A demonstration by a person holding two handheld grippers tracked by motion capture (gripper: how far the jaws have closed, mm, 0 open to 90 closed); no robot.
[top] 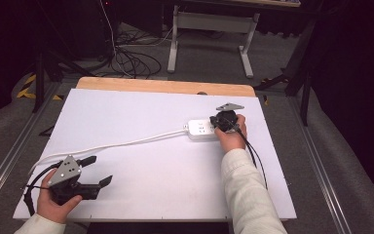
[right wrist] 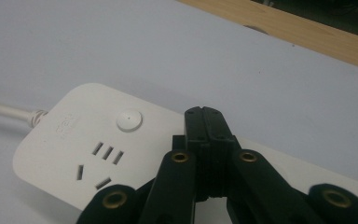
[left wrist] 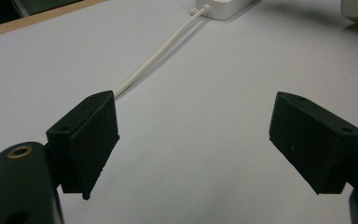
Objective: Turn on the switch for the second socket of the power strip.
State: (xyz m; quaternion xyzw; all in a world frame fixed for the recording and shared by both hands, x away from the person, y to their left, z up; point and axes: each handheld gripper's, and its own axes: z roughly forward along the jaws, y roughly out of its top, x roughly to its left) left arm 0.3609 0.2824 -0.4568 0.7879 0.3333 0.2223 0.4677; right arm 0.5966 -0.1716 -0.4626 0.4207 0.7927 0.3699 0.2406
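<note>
On the far right of the bench: a white power strip (top: 202, 129) lies flat, sockets up, its white cord (top: 121, 145) running leftward across the white board (top: 141, 195) toward the near left corner.
Power strip face: a round button (right wrist: 129, 120) sits beside one five-slot socket group; a faint embossed mark next to the cord entry is too small to read, and no other writing shows.
Right gripper (right wrist: 209, 122): jaws closed together, tips over the strip's top just beside the button; nothing is held between them.
Left gripper (top: 97, 170): jaws spread wide and empty, low over the bare board at the near left, pointed along the cord.
Step in hand (judged): the right tip appears poised to press on the strip, probably its button.
Next move (judged): a short, steady downward push, with the strip kept from sliding.
</note>
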